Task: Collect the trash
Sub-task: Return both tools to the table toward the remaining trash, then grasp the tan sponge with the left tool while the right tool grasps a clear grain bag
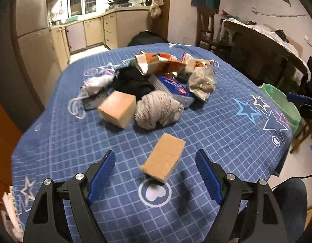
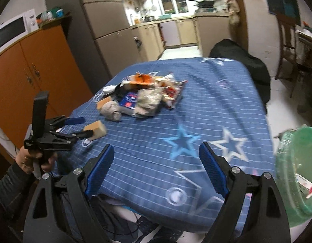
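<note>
A tan sponge block [image 1: 164,160] lies on the blue star tablecloth [image 1: 226,125], just ahead of my open left gripper [image 1: 156,174], between its blue pads but apart from them. In the right wrist view the same block [image 2: 97,130] sits at the left gripper's fingertips [image 2: 83,128]. Behind it lies a trash pile: a second tan block [image 1: 118,108], a grey cloth ball [image 1: 158,109], a blue box [image 1: 174,87], black cloth [image 1: 133,83], crumpled wrappers [image 1: 160,62]. My right gripper [image 2: 157,172] is open and empty over the table's near edge.
A bin lined with a green bag [image 2: 297,172] stands off the table's right side and holds a small carton [image 2: 307,188]; it also shows in the left wrist view [image 1: 281,101]. An orange cabinet [image 2: 30,70] stands to the left. Chairs [image 1: 206,28] and a cluttered side table stand at the back right.
</note>
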A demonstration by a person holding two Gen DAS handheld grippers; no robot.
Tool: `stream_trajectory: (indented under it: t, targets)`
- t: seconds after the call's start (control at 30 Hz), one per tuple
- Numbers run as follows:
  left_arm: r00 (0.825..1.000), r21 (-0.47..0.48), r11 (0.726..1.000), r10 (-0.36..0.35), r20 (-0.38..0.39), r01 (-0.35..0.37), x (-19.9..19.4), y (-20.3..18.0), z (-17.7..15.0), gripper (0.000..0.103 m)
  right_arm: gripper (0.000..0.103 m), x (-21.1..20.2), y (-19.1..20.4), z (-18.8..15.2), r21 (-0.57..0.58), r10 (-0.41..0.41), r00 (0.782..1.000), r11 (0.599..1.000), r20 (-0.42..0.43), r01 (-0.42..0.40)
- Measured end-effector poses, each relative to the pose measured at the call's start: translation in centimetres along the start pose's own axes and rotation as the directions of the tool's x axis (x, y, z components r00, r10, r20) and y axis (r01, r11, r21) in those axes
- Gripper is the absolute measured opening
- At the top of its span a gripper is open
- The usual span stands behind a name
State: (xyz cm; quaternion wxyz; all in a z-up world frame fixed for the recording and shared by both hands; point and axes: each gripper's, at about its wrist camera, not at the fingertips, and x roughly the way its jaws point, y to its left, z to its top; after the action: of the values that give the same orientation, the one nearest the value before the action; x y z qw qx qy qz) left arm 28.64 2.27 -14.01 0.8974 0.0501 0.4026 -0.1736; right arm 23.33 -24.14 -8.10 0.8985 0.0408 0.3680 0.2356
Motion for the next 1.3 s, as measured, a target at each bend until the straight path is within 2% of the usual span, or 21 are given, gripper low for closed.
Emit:
stream_trajectory:
  t: [0.13,0.23,0.3,0.4,0.57,0.67,0.77,0.93,1.03,1.1,1.3]
  targets:
    - [1.0,0.001,1.0,0.009,-0.019,-0.009,1.6,-0.6,0.4,0.08,0.082,2.3,1.0,1.0,0.024,0.049,0.998,0.999,-0.031,-0.048]
    - [1.0,-0.001,1.0,-0.001,-0.031,0.001,2.3,-0.5,0.4,0.06,0.082,3.6,1.2,1.5,0.049,0.068,0.997,0.997,-0.041,-0.066]
    - [0.999,-0.012,1.0,-0.029,-0.026,0.028,2.4,-0.5,0.5,0.043,0.082,5.0,1.3,1.9,0.072,0.084,0.995,0.994,-0.05,-0.081]
    - [1.0,-0.02,1.0,-0.024,-0.013,0.023,2.5,-1.0,0.4,0.033,0.082,7.3,1.5,2.9,0.095,0.091,0.994,0.992,-0.055,-0.086]
    - [0.999,-0.07,0.997,-0.031,0.015,0.032,1.8,-0.7,-0.4,0.029,0.082,11.1,1.5,4.9,0.13,0.072,0.996,0.989,-0.048,-0.065]
    - [0.999,-0.11,0.993,-0.034,0.03,0.037,1.6,-0.3,-0.5,0.029,0.077,13.2,1.1,6.0,0.168,0.034,0.998,0.986,-0.046,-0.025]
    - [0.998,-0.141,0.989,-0.046,0.038,0.051,1.5,0.4,-0.4,0.029,0.072,14.9,0.5,6.7,0.213,0.007,0.999,0.977,-0.053,0.004]
    - [0.998,-0.142,0.989,-0.048,0.036,0.053,1.7,0.4,-0.2,0.029,0.055,16.2,0.7,6.6,0.227,-0.014,0.997,0.973,-0.074,0.031]
    - [0.998,-0.154,0.987,-0.047,0.045,0.053,1.6,0.5,-0.3,0.029,0.042,15.5,1.3,6.5,0.2,-0.039,0.997,0.978,-0.061,0.05]
    - [0.997,-0.166,0.985,-0.043,0.059,0.052,1.0,0.5,-0.3,0.029,0.038,14.7,1.9,6.4,0.179,-0.046,0.998,0.982,-0.047,0.054]
    - [0.993,-0.185,0.982,-0.006,0.121,0.029,-1.6,0.0,0.3,0.029,0.038,9.4,4.9,5.4,0.058,-0.076,0.996,0.996,0.036,0.074]
